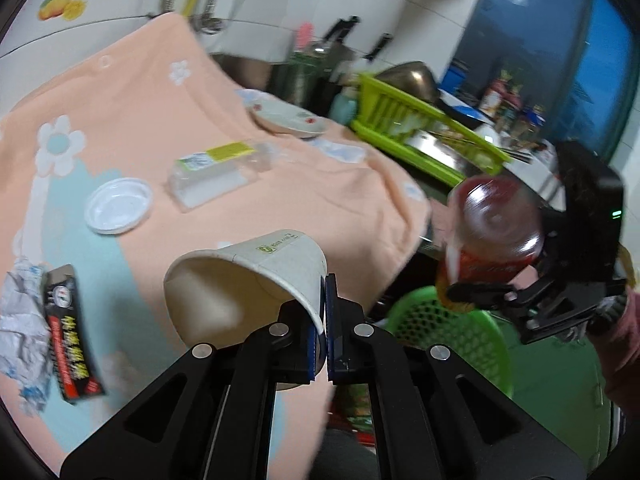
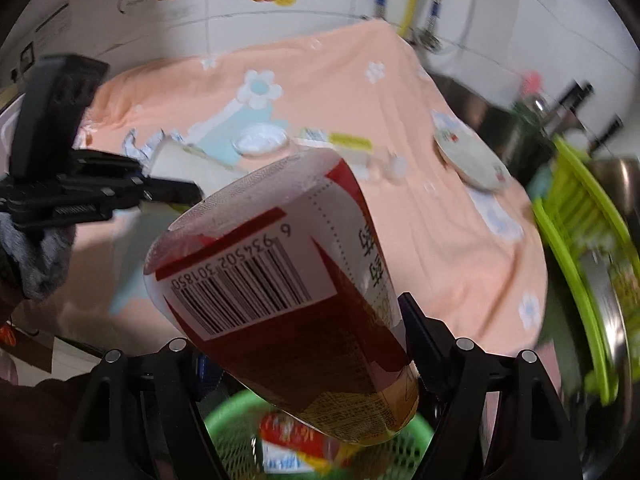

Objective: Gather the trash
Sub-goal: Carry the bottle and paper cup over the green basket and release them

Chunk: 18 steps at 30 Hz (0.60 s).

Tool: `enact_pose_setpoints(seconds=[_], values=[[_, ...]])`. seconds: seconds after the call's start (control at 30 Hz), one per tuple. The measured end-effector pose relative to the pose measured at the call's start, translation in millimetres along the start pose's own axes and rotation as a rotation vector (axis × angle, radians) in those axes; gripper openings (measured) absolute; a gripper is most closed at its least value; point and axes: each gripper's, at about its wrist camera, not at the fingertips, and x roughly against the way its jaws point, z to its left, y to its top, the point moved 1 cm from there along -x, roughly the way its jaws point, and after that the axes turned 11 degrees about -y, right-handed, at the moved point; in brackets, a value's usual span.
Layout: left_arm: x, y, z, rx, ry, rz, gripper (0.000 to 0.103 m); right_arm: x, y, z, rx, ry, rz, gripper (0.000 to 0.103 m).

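Note:
My left gripper (image 1: 323, 332) is shut on the rim of a white paper cup (image 1: 248, 280), held tilted above the peach flowered cloth (image 1: 160, 120). My right gripper (image 2: 308, 364) is shut on a red-labelled plastic bottle (image 2: 280, 280) and holds it over a green mesh basket (image 2: 236, 432). In the left wrist view the bottle (image 1: 496, 232) and right gripper (image 1: 496, 288) hang above the basket (image 1: 460, 336), right of the table. In the right wrist view the left gripper (image 2: 172, 196) with the cup (image 2: 180, 164) is at the left.
On the cloth lie a white plastic lid (image 1: 119, 205), a clear plastic box (image 1: 220, 172), crumpled paper (image 1: 20, 320), a black wrapper (image 1: 70, 332) and a flowered plate (image 1: 286, 118). A lime dish rack (image 1: 420, 128) and sink stand at the right.

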Motion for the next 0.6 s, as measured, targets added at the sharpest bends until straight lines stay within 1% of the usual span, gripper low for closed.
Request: enact_pose_setpoints(seconds=[0.17,0.3,0.5,0.6], values=[[-15.5,-12.3,-37.5,-0.043,-0.078,0.033,0.002,-5.6,-52.2,-17.2,-0.101,-0.036,0.110,0.074],[-28.9,-23.1,-64.6,-0.078,-0.133,0.069,0.002,-13.3,-94.3,-28.9,-0.210,-0.032,0.193,0.074],[-50.2,-43.7,-97.8,-0.117,-0.194,0.139,0.002,-25.0,-153.7,-36.4,-0.380,0.030,0.292,0.075],[-62.2,-53.7,-111.3,-0.132,-0.215,0.177,0.002,-24.1,-178.0,-42.9,-0.465,0.048,0.306,0.074]])
